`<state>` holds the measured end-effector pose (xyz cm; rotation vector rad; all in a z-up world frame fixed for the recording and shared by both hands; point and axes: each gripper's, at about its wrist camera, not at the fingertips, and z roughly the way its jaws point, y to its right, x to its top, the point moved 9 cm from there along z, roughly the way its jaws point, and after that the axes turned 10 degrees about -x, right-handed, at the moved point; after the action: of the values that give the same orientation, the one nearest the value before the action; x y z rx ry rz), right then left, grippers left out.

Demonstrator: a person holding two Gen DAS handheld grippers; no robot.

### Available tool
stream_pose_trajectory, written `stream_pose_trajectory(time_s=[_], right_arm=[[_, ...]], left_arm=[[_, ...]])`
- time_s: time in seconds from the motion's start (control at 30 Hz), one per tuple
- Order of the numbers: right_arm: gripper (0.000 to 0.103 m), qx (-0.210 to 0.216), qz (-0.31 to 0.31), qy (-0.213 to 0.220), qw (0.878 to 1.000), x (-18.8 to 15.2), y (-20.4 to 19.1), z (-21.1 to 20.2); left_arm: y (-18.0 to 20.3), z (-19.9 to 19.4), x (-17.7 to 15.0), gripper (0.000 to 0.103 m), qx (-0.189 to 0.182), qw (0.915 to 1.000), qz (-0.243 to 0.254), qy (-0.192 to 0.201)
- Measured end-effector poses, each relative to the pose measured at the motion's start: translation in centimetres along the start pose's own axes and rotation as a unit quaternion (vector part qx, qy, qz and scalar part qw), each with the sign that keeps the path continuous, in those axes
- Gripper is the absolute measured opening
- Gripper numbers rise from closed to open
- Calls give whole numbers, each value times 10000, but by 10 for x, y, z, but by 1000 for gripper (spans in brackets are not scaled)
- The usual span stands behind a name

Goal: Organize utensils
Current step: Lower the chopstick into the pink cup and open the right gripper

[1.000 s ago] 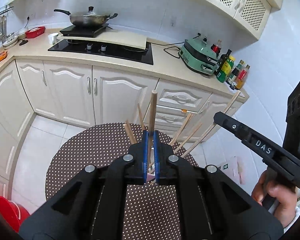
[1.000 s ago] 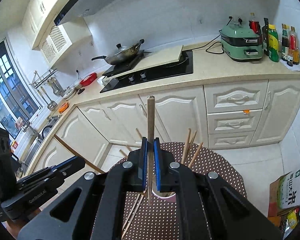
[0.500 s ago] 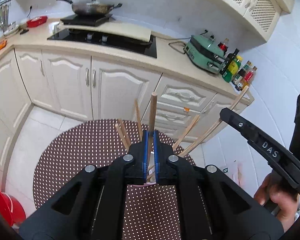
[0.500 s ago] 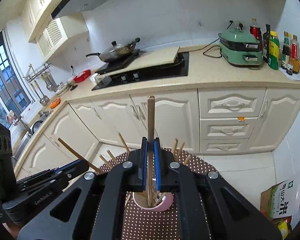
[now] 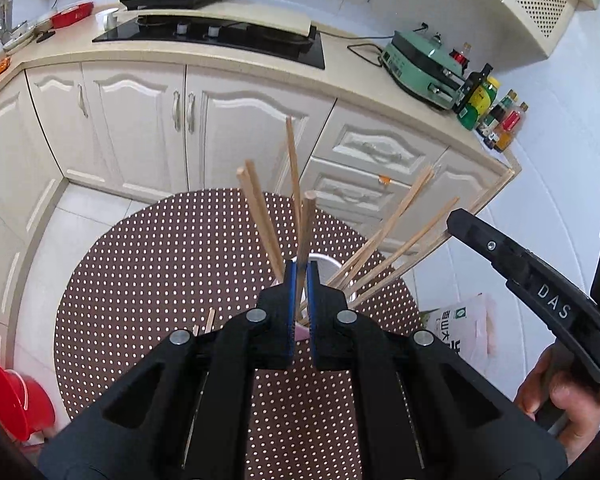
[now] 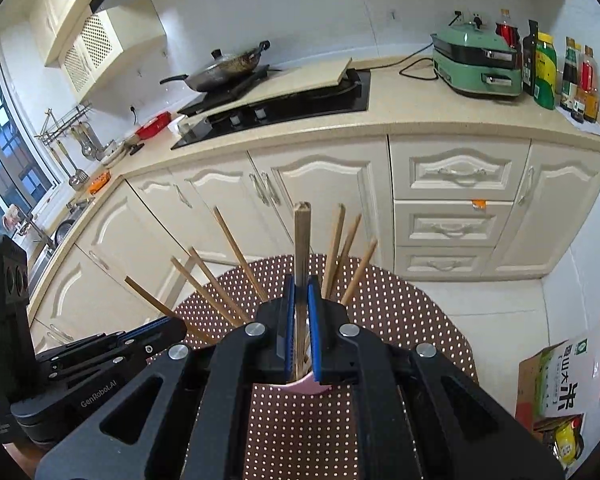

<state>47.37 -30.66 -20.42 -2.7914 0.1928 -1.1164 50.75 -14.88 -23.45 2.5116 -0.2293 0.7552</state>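
Note:
A pink cup (image 6: 306,387) stands on a round brown dotted table (image 5: 160,280) with several wooden chopsticks (image 5: 260,216) fanning out of it. My left gripper (image 5: 301,270) is shut on one chopstick (image 5: 307,220) that stands upright, its lower end down in the cup (image 5: 324,260). My right gripper (image 6: 301,286) is shut on another upright chopstick (image 6: 301,236) directly over the cup, among the other chopsticks (image 6: 340,248). In the left wrist view the right gripper (image 5: 456,218) comes in from the right, a hand (image 5: 568,404) on its handle. The left gripper (image 6: 172,326) shows low left in the right wrist view.
Two loose chopstick ends (image 5: 204,322) lie on the table by my left gripper. Cream cabinets and a counter with a hob (image 6: 280,104), a wok (image 6: 224,66), a green grill (image 6: 476,64) and bottles (image 6: 544,68) stand behind. A red basin (image 5: 16,400) and a rice bag (image 6: 568,376) sit on the floor.
Both grippers have sunk toward the cup with their chopsticks still gripped. The chopsticks in the cup now rise higher around the fingers, and the cup sits closer beneath.

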Motion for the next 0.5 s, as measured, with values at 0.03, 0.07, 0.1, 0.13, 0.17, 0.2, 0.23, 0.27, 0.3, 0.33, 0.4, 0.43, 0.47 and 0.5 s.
stream_pose_trajectory(time_s=[0.03, 0.07, 0.1, 0.13, 0.17, 0.2, 0.23, 0.27, 0.3, 0.33, 0.4, 0.43, 0.47, 0.5], right_arm=[[5, -10, 4, -20, 10000, -2, 0, 1], [5, -21, 13, -52, 10000, -6, 0, 2], [5, -53, 12, -61, 10000, -8, 0, 3], [5, -112, -18, -64, 9999, -11, 0, 3], [5, -156, -37, -65, 9999, -12, 1, 4], [5, -166, -28, -72, 9998, -14, 1, 4], [5, -172, -4, -90, 9998, -16, 1, 5], [5, -187, 17, -124, 9997, -19, 2, 6], [5, -194, 30, -145, 9997, -21, 2, 7], [5, -193, 44, -165, 9997, -23, 3, 9], [5, -200, 89, -210, 9995, -26, 4, 10], [5, -202, 107, -227, 9995, -27, 4, 10], [5, -208, 120, -260, 9994, -29, 4, 11], [5, -210, 134, -271, 9993, -30, 5, 11]], left_arm=[[-1, 1, -1, 5, -11, 10000, -7, -19], [-2, 1, -3, 5, -15, 10000, 11, -37], [-2, 2, -5, 5, -2, 10000, 22, -53], [-3, 3, -7, 5, -14, 10000, 16, -87], [-5, 3, -10, 5, -27, 9999, -7, -115], [-6, 4, -11, 5, -28, 9999, -34, -126], [-7, 4, -13, 5, -47, 9999, -44, -148], [-6, 5, -14, 5, -58, 9998, -31, -164], [-6, 5, -15, 5, -39, 9998, -9, -171], [-6, 4, -15, 6, -26, 9999, -1, -163], [-5, 4, -15, 6, -88, 9998, 2, -158], [-5, 4, -15, 6, -89, 9998, 2, -167], [-5, 4, -16, 6, -76, 9998, 9, -177], [-4, 3, -16, 6, -62, 9998, 18, -177]])
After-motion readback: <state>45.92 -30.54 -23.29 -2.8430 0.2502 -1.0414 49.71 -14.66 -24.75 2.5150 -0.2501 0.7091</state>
